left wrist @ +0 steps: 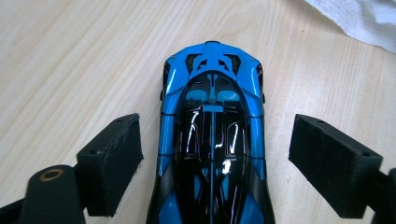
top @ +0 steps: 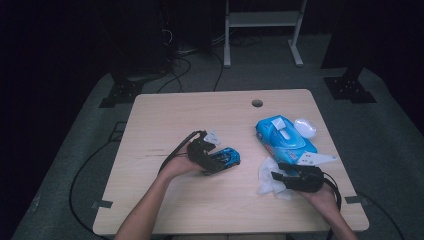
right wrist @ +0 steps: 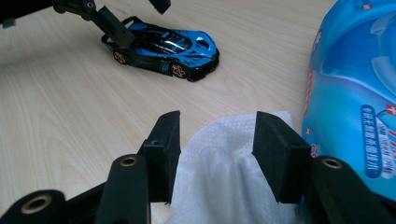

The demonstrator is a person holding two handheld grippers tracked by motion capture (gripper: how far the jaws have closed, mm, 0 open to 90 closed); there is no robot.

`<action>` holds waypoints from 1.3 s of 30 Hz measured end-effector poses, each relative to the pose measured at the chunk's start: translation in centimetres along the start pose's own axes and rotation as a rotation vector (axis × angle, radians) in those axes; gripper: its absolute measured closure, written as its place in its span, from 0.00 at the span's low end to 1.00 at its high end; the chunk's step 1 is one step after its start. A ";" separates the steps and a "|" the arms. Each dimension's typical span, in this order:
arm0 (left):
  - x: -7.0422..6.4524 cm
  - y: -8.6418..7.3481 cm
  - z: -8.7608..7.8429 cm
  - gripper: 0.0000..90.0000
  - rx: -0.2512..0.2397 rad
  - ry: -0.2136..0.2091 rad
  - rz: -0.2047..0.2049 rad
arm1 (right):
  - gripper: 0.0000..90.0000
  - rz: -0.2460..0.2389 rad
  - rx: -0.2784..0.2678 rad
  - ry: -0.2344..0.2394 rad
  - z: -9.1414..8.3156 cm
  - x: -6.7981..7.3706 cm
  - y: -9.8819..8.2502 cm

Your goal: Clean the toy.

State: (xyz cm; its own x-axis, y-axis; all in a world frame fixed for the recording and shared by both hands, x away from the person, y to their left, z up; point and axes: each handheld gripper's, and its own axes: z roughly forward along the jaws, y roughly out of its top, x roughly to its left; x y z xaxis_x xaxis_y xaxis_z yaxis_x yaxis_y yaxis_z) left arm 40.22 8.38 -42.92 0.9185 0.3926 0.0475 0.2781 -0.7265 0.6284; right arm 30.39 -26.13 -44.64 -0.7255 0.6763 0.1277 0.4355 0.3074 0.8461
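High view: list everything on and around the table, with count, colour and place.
Toy car: one, blue and black, table centre, between the open left jaws.
Wipe: one, white, crumpled, under the right jaws.
Wipes pack: one, blue, right side.
Lid: one, white, beside the pack.
Table: one, light wood, hole near the far edge.
Frame: one, white, on the floor behind.
Left gripper: black, open.
Right gripper: black, open.

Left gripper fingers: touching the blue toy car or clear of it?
Apart. The left gripper view shows bare table between each of the fingers and the blue toy car.
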 end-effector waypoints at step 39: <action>-2.9 -5.7 -5.3 0.10 -0.117 0.019 -0.047 | 0.48 0.015 -0.036 0.011 -1.1 0.0 -0.2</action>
State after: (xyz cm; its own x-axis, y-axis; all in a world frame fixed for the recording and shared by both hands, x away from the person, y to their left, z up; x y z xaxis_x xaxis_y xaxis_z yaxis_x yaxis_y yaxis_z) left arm 34.51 14.37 -42.55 0.8993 0.4363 0.0302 0.2848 -0.6368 0.7165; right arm 29.68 -26.95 -44.23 -0.7251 0.6731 0.1456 0.4266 0.2730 0.8622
